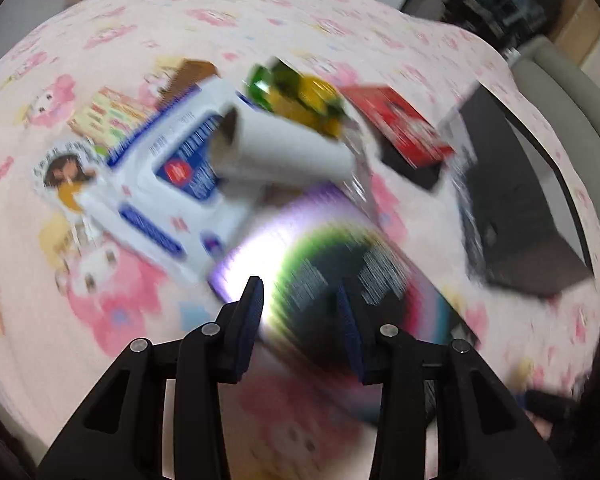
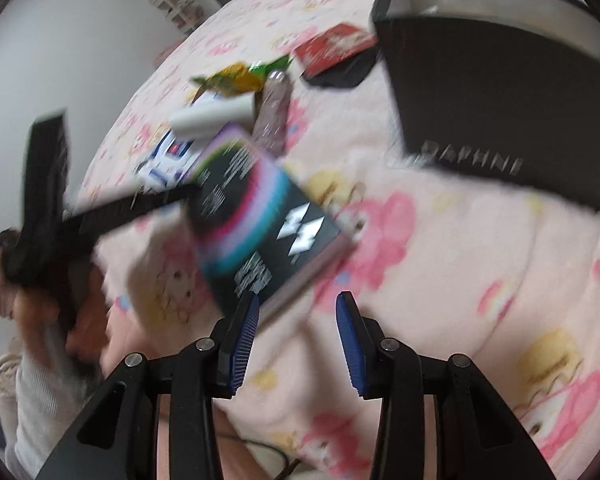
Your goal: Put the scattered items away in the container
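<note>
A pink cartoon-print bed [image 2: 440, 280] carries the open black container [image 2: 500, 92] at the upper right of the right wrist frame, with the scattered items piled at upper centre. The left tongs [image 1: 300, 300] hold the black-and-purple box [image 1: 328, 264] at frame centre, its flat sides between the fingers; it looks stiff, light and glossy, so likely slippery, best gripped across its narrow thickness. The right tongs [image 2: 296, 312] stand wide and empty at lower centre.

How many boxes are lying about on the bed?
4, I think: black box in the left jaws, white box behind it, red box near the container, patterned box far left. Blur may hide more.
</note>
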A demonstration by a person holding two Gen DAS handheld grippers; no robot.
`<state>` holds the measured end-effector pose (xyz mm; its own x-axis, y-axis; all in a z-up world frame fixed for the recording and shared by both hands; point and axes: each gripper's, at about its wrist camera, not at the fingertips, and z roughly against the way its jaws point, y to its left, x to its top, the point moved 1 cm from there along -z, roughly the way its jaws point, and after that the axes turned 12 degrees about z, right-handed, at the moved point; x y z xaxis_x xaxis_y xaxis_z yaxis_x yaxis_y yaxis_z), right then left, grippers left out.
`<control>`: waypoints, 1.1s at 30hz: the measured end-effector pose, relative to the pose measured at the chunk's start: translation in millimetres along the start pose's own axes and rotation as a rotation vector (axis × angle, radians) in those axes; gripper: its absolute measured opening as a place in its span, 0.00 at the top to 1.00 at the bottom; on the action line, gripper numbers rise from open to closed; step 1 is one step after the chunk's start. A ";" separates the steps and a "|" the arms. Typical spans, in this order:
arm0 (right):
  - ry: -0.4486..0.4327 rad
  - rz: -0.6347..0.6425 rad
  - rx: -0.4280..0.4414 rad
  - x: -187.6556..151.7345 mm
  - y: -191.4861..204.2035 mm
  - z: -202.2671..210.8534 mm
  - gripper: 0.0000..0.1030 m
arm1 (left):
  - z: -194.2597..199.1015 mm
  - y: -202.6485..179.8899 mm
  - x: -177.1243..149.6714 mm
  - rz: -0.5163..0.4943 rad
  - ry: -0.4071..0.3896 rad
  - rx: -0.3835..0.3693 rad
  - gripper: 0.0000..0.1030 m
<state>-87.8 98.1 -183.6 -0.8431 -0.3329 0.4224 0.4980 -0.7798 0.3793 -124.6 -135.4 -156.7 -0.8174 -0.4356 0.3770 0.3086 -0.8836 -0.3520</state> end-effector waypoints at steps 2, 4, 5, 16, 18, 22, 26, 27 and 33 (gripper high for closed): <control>0.021 0.004 0.020 -6.9 3.0 -7.3 0.64 | -7.9 0.0 13.4 -0.013 -0.008 0.011 0.64; 0.040 0.007 0.031 -11.7 5.7 -14.8 0.64 | -17.2 -2.7 22.5 -0.029 -0.007 0.028 0.62; 0.047 0.009 0.035 -11.4 7.4 -18.2 0.64 | -21.8 -3.7 25.0 -0.031 -0.004 0.027 0.59; 0.048 -0.018 -0.052 -9.6 5.2 -19.0 0.60 | -5.5 -4.6 -22.2 -0.009 0.071 0.016 0.56; 0.018 -0.071 -0.062 -9.0 -9.2 -10.6 0.59 | 3.5 -3.7 -35.4 0.021 0.091 -0.010 0.58; -0.091 -0.169 -0.119 -2.5 -43.2 18.4 0.57 | 13.8 -17.1 -71.5 0.046 0.168 -0.104 0.58; -0.144 -0.251 -0.189 -0.6 -75.9 48.6 0.57 | 17.4 -35.4 -102.2 0.008 0.215 -0.155 0.58; -0.134 -0.274 -0.181 -3.0 -81.2 52.8 0.57 | 18.9 -32.3 -101.7 0.033 0.200 -0.158 0.58; -0.067 -0.295 -0.131 -19.4 -86.6 63.3 0.57 | 22.3 -23.6 -64.2 0.073 0.054 -0.121 0.58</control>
<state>-101.7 205.7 -172.5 -0.9296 -0.0504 0.3650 0.2005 -0.9004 0.3862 -68.5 -90.4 -153.5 -0.8208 -0.4851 0.3015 0.3095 -0.8214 -0.4791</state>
